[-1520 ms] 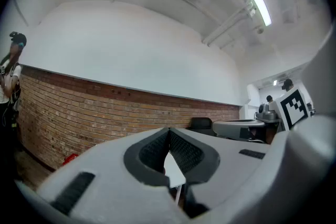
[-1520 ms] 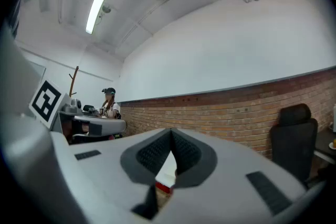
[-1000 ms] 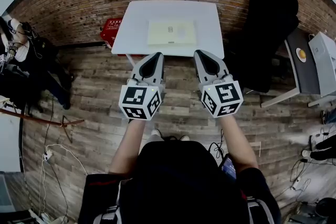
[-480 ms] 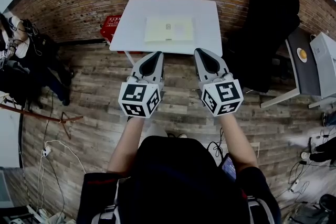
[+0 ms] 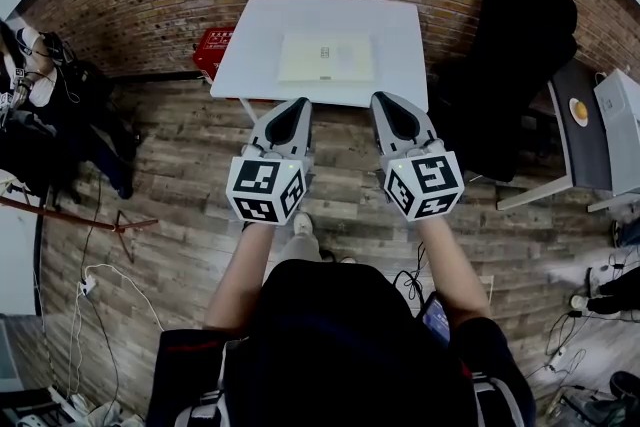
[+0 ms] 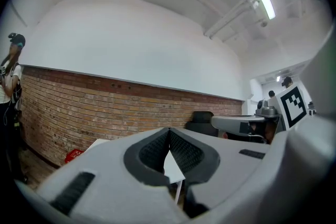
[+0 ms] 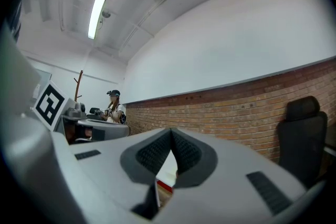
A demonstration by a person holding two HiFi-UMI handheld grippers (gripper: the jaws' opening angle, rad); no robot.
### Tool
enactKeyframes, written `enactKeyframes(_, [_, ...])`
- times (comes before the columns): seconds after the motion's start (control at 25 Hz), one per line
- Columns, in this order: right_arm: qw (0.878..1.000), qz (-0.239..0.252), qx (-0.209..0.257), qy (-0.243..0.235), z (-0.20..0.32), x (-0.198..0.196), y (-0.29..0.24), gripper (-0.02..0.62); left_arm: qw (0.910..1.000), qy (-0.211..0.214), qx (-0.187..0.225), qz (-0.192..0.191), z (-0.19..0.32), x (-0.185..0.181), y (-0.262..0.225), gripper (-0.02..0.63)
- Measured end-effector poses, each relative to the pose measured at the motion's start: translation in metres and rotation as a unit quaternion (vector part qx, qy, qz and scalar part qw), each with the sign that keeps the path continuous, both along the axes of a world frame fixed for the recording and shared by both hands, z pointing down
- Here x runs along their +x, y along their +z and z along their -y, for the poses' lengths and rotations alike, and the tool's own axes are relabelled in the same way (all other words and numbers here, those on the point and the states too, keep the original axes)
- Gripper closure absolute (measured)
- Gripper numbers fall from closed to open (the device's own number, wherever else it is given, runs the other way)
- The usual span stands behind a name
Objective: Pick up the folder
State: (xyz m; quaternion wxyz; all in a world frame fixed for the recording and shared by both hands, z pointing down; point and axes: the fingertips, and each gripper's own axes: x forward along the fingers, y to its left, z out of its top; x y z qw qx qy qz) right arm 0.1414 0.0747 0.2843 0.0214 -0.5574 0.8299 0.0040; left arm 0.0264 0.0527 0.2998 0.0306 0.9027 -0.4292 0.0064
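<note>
Holds the left gripper and the right gripper level and side by side above the floor, short of the table. Shows each fully shut, pad against pad, with nothing between: both empty. Finds the folder lying flat at about the middle of the table, alone on the white top and well apart from both grippers.

Looks pale, thin and sheet-like. Probably light and somewhat bendy, and likely to sag or fan open when lifted by 1 corner. Probably smooth-faced as well, so liable to slide across the top instead of rising under a sideways push. Offers no handle and no raised edge visible from the head view. Cannot tell the spine side from here.

Best taken at an edge. Open the jaws first, come in low and level, slip 1 jaw under the near long edge and pinch through the full thickness. Better still with 2 grips, 1 per gripper, spaced along that near edge to keep the sheet flat. Failing a way underneath, drag toward the near table edge to leave an overhang, then pinch there. Needs only a light squeeze and risks a crease under a hard one.
</note>
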Motion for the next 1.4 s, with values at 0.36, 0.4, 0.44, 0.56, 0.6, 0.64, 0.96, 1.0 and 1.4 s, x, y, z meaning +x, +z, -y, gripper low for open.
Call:
enactKeyframes(0.36, [1.0,0.0,-0.006,0.003,0.041,-0.01,0.001,0.568,1.0,0.002,0.003,-0.001,0.04,-0.008,-0.001,0.588])
enactKeyframes(0.4, [1.0,0.0,-0.006,0.003,0.047,-0.012,0.001,0.568,1.0,0.003,0.003,0.0,0.046,-0.009,-0.001,0.588])
enactKeyframes(0.44, [1.0,0.001,-0.006,0.003,0.054,-0.013,0.0,0.568,1.0,0.003,0.004,0.0,0.052,-0.01,-0.002,0.588])
enactKeyframes(0.56, [1.0,0.002,-0.007,0.003,0.071,-0.018,-0.001,0.568,1.0,0.002,0.004,-0.002,0.07,-0.014,-0.005,0.588])
enactKeyframes(0.6, [1.0,0.002,-0.008,0.003,0.075,-0.019,-0.002,0.568,1.0,0.002,0.004,-0.002,0.075,-0.016,-0.006,0.588])
enactKeyframes(0.64, [1.0,0.002,-0.009,0.002,0.08,-0.021,-0.001,0.568,1.0,0.001,0.004,-0.002,0.079,-0.017,-0.007,0.588])
enactKeyframes(0.96, [1.0,0.0,-0.012,0.001,0.112,-0.027,-0.004,0.568,1.0,0.003,0.005,-0.005,0.11,-0.02,-0.011,0.588])
enactKeyframes(1.0, [1.0,-0.001,-0.013,0.001,0.116,-0.027,-0.004,0.568,1.0,0.003,0.004,-0.006,0.114,-0.02,-0.011,0.588])
enactKeyframes(1.4, [1.0,-0.006,-0.022,0.011,0.146,-0.033,-0.003,0.568,0.9998,0.012,-0.005,-0.017,0.145,-0.026,-0.009,0.588])
